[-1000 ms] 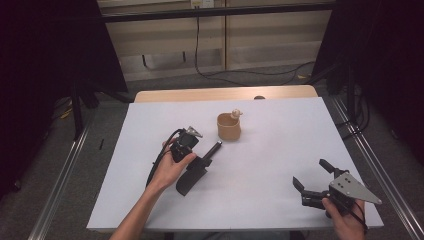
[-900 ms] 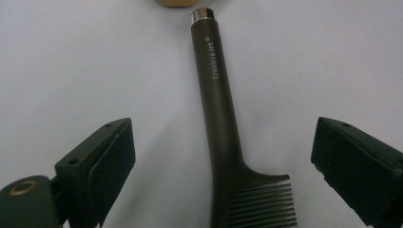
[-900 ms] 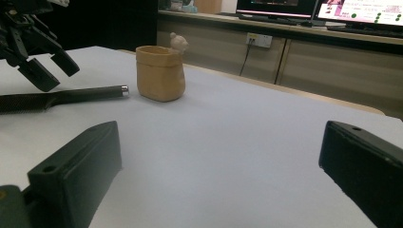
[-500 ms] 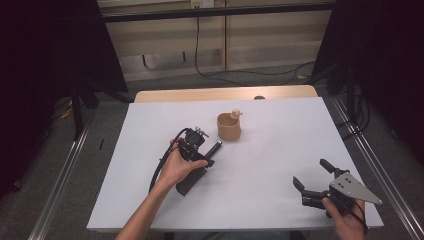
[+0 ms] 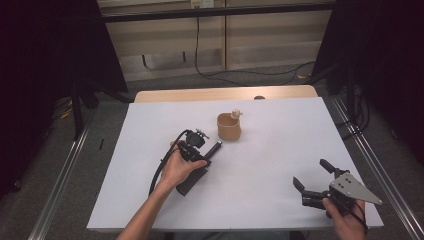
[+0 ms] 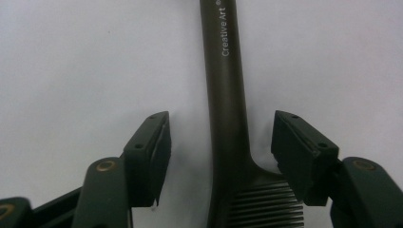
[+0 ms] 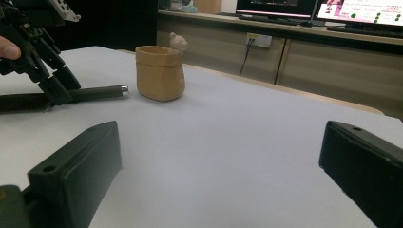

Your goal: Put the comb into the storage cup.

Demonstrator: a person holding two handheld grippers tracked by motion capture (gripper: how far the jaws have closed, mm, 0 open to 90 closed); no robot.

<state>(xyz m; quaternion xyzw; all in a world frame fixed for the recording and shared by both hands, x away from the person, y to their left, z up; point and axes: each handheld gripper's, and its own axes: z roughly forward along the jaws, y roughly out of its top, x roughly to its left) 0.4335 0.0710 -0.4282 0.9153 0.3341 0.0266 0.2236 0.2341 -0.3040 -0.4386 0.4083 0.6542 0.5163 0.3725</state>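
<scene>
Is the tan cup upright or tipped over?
Upright. The tan cup stands on its base on the white table, mouth facing up, in the high and right gripper views.

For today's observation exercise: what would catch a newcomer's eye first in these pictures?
First, the left gripper at mid-table, its jaws just closing around a dark comb handle without yet pressing it. Next, the tan cup with a small figure on its rim, just beyond. The right gripper waits open near the table's front right corner.

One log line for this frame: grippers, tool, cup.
left gripper: jaws just closing astride dark comb handle, pads not touching | right gripper: open, idle | tan cup: upright beyond comb
</scene>
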